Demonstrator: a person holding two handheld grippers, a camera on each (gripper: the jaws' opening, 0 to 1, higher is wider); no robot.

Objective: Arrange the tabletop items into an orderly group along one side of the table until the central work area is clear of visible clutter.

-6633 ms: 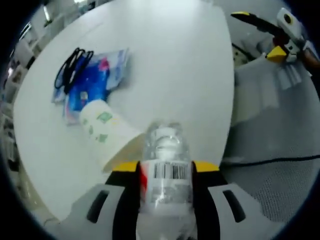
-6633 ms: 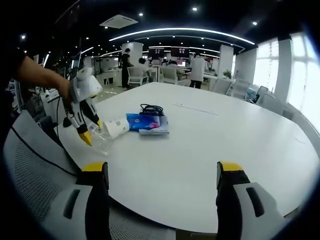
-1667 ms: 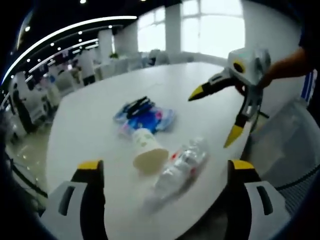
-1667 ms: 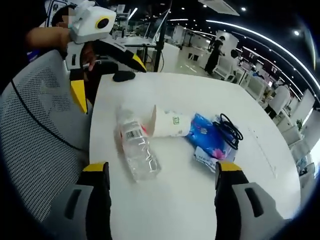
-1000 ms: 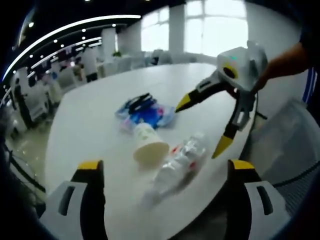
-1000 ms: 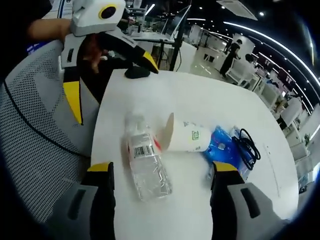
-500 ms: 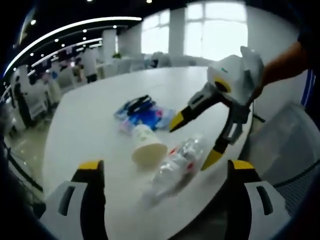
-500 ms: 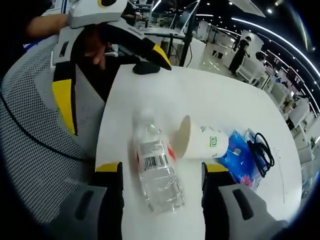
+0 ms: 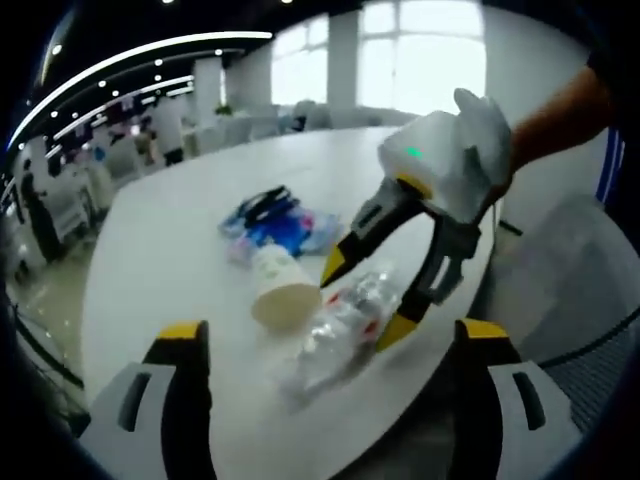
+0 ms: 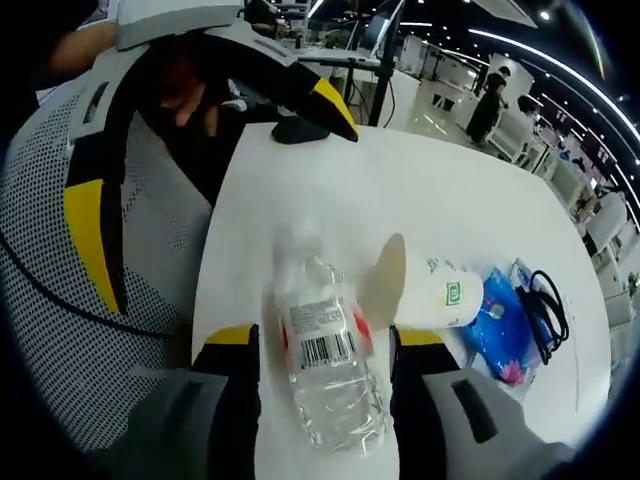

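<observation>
1. The right gripper (image 10: 318,345) was down over the bottle (image 10: 322,355), jaws partly open, one on each side of it and close to its sides. Whether they touched it could not be told; they had no hold on it.
2. The left gripper (image 9: 322,345) hovered with its jaws wide apart and nothing between them.
3. The bottle lay on its side near the table (image 10: 470,205) edge, beside a mesh chair (image 10: 55,300). The cup's (image 10: 425,290) open mouth sat just beside it, perhaps touching.
4. Risk, as I judged it: the bottle was round, clear, thin plastic with a slick printed label. Pinched off-centre, it could have rolled or squirted out toward the edge and dropped onto the chair.
5. Second risk: the jaw on the cup side had little room. It could have clipped the cup's rim and sent that light paper cup rolling.
6. Third: a hard squeeze could have crumpled the ribbed bottle wall, loosening the grip.
7. The cup was a white paper taper with a small green mark, lying on its side, its base toward the pack (image 10: 500,325).
8. The pack was flat, glossy blue film, soft-looking, with a black cable (image 10: 550,310) coiled on top.
9. The table was smooth, white and rounded; things would have slid on it easily.
</observation>
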